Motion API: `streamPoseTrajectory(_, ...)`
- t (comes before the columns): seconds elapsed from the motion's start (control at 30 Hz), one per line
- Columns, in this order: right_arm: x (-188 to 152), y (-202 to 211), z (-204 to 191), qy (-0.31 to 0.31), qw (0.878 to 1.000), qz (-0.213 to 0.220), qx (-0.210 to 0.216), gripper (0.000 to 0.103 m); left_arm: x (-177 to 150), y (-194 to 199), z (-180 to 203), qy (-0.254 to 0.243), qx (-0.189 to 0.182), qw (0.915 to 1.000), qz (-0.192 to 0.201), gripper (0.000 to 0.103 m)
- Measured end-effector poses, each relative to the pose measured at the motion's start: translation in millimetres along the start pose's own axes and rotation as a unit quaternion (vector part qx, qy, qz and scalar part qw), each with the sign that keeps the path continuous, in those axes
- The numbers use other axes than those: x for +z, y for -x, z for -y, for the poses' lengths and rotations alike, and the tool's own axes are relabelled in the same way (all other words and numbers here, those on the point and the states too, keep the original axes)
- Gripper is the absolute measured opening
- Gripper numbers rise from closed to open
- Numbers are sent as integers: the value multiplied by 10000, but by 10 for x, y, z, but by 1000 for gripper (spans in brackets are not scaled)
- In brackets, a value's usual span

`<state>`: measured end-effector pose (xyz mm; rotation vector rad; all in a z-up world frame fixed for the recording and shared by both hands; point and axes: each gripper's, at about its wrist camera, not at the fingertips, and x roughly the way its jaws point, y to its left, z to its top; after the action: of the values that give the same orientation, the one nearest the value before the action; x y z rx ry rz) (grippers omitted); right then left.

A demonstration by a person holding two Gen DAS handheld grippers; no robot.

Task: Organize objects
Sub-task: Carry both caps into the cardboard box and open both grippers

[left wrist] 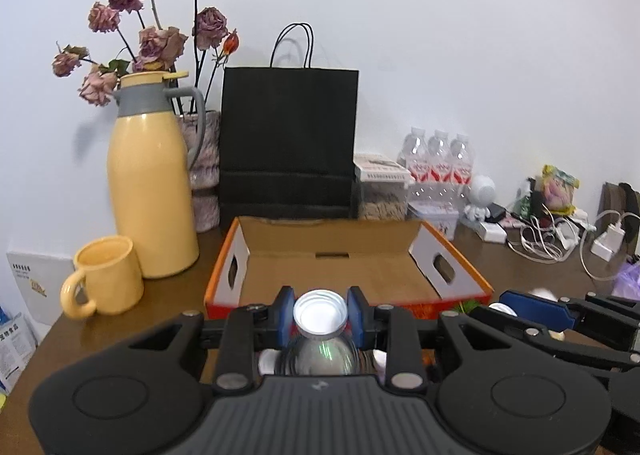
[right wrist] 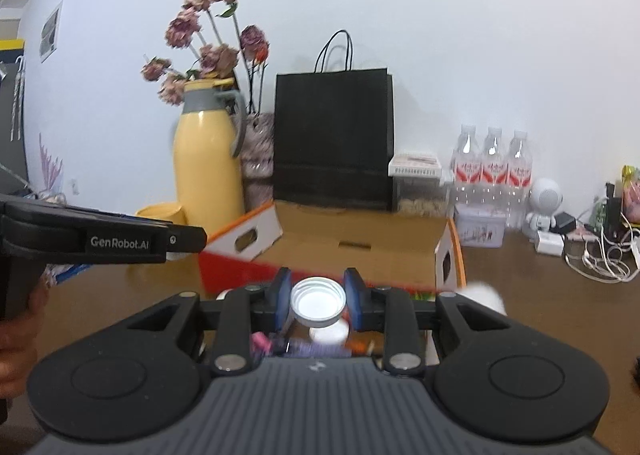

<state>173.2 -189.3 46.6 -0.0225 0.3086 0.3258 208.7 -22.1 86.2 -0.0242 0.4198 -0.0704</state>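
While both claws hang just short of the cardboard box (left wrist: 340, 267), which lies straight ahead past the tips, my left gripper (left wrist: 320, 313) is clamped on a clear bottle (left wrist: 320, 351) at its capped neck, and my right gripper (right wrist: 318, 301) pinches a white-lidded jar (right wrist: 318, 301), so either's about equally close.

Your left wrist view looks forward and slightly down along its own fingers, close above the brown table (left wrist: 132, 339), facing the white wall. Your right wrist view faces the same way from just to the right. Both share the cardboard tray (left wrist: 340, 267) (right wrist: 360, 239), black paper bag (left wrist: 288, 143) (right wrist: 332, 139) and yellow jug (left wrist: 148, 183) (right wrist: 208, 159).
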Motion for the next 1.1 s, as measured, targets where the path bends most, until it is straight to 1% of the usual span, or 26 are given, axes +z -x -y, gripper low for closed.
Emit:
streamPoseTrajectory(0.27, 299, -638, 53, -131, 9997, 103, -179, 29, 392, -592, -73, -40, 98, 9999, -58, 27)
streamPoseTrajectory(0.4, 374, -954, 115, -248, 9989, 48, -402, 29, 485, -923, -122, -91, 196, 9996, -177, 27)
streamPoseTrajectory(0.53, 376, -1230, 153, -350, 9977, -66, -583, 29, 527, -1206, -197, 19, 236, 9991, -349, 27)
streamPoseTrajectory(0.77, 325, -1551, 249, -521, 9950, -280, -803, 29, 508, -1513, -218, 30, 309, 9982, -514, 27)
streamPoseTrajectory(0.97, 302, -1692, 306, -574, 9938, -346, -882, 29, 452, -1626, -263, 118, 324, 9979, -554, 27)
streamPoseTrajectory(1.1, 281, -1731, 337, -592, 9934, -411, -897, 29, 425, -1647, -274, 88, 325, 9977, -590, 27)
